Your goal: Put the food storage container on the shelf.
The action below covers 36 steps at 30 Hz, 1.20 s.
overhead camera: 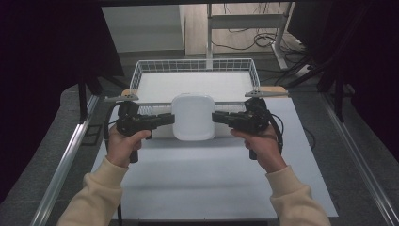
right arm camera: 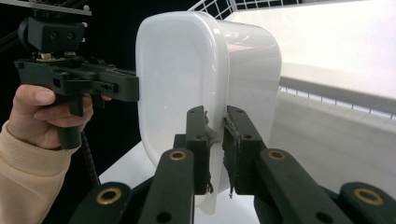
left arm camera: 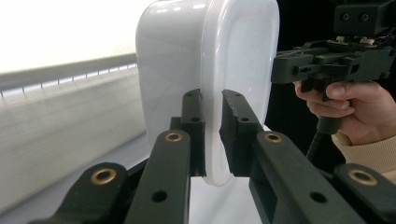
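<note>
Currently the white tub point(overhead camera: 193, 117) hangs level above the table's point(overhead camera: 197, 183) far part, its long axis running near to far, at the near rim of the wire basket point(overhead camera: 141, 70), whose white floor is bare. Left gripper point(overhead camera: 170, 117) and right gripper point(overhead camera: 215, 117) each clench the tub's rim on opposite sides.

High view: even overhead light on the white table point(overhead camera: 211, 183), soft shadows under the forearms, dark surround at upper left and right, mild softness throughout. Gripper views: blown-out white at the upper edges, glare streaks on the white container point(left arm camera: 187, 56), background blurred.
</note>
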### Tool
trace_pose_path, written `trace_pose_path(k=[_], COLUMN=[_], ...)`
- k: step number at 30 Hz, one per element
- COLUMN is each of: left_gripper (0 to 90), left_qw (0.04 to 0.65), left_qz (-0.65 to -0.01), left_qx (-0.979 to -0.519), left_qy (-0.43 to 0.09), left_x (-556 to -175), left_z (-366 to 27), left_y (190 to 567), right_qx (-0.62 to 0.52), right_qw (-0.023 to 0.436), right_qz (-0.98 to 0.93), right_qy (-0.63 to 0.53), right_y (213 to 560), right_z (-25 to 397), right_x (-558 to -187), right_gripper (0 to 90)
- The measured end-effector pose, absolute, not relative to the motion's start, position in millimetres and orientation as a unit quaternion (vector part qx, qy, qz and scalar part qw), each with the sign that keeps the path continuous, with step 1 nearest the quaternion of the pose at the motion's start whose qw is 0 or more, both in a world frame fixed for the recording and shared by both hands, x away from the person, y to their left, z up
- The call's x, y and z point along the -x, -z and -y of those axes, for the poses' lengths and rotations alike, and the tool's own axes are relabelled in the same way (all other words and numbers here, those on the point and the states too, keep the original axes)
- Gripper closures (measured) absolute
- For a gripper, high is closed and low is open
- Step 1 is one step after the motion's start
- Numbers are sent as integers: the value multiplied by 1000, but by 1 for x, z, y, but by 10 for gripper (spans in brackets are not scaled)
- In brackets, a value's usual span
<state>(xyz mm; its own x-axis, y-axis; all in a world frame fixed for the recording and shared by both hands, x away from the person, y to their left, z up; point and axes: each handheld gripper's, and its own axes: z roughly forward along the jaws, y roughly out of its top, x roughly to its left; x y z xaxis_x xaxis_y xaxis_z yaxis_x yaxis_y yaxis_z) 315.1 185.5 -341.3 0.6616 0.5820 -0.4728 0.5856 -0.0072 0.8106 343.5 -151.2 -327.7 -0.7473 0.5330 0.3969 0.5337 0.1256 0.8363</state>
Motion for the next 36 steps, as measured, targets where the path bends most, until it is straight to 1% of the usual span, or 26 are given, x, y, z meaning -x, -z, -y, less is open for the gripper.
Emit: trace_pose_path(k=[8,17,27,36], left_gripper=[806,806,806,806], left_qw=[574,577,577,573], left_qz=[-406,-399,-399,-406], left_qx=[-711,-712,-712,-712], left_qy=[-9,-21,-16,-7], left_x=[-326,-331,-352,-378], left_z=[-186,-186,-186,-189], left_y=[322,308,298,293], right_qx=[351,345,354,364], right_qw=[-9,-21,-16,-5], right_qz=[750,751,752,751], right_qy=[560,562,555,551], right_y=[311,295,282,279], right_z=[150,150,149,146], right_x=[-355,-360,-381,-403], right_gripper=[803,803,802,801])
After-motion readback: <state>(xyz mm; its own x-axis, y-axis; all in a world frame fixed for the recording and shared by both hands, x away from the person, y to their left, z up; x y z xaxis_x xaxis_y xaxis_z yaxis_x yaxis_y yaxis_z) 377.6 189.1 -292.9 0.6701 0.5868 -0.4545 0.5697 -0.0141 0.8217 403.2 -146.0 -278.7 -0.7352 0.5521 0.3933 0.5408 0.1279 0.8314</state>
